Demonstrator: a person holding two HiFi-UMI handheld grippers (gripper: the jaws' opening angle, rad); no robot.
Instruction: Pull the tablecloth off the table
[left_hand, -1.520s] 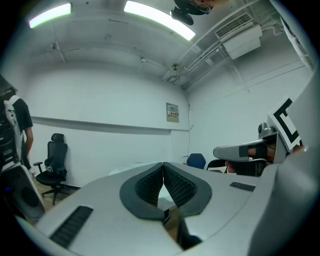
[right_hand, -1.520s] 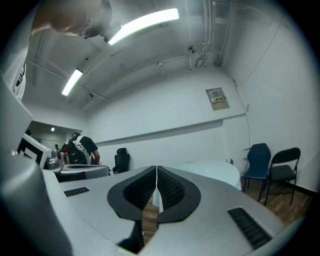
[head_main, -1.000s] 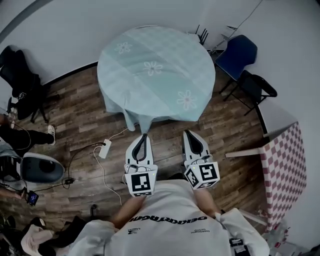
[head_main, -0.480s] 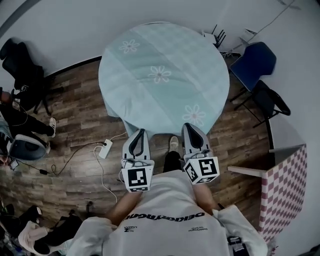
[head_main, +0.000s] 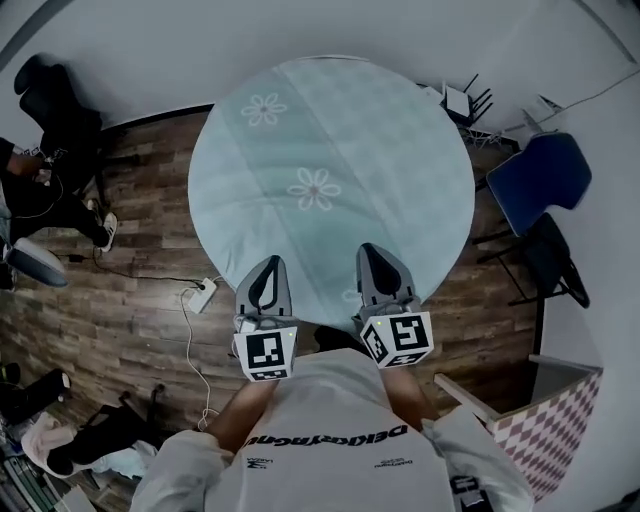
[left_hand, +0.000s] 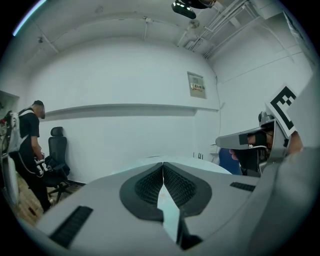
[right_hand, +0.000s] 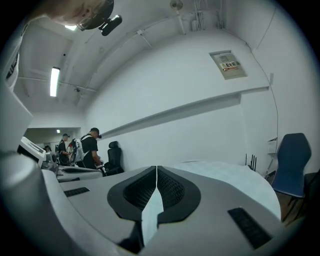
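A round table wears a pale blue-green tablecloth (head_main: 330, 150) printed with white daisies. In the head view both grippers hover over its near edge, side by side. My left gripper (head_main: 268, 263) is shut, with its jaws pressed together and nothing between them. My right gripper (head_main: 369, 250) is shut and empty too. From the left gripper view, the cloth (left_hand: 192, 161) lies flat just beyond the closed left gripper (left_hand: 163, 165). The right gripper view shows the cloth (right_hand: 220, 172) stretching away past the closed right gripper (right_hand: 157, 170).
A blue chair (head_main: 540, 175) and a black chair (head_main: 555, 265) stand right of the table. A power strip (head_main: 201, 296) with cables lies on the wood floor at the left. A red-checked table (head_main: 545, 430) is at the lower right. People stand at the far left (left_hand: 27, 145).
The person has stepped closer to the table. Both grippers, earlier over the floor short of the cloth's hanging edge, now sit over the table's near rim. The jaws stayed shut.
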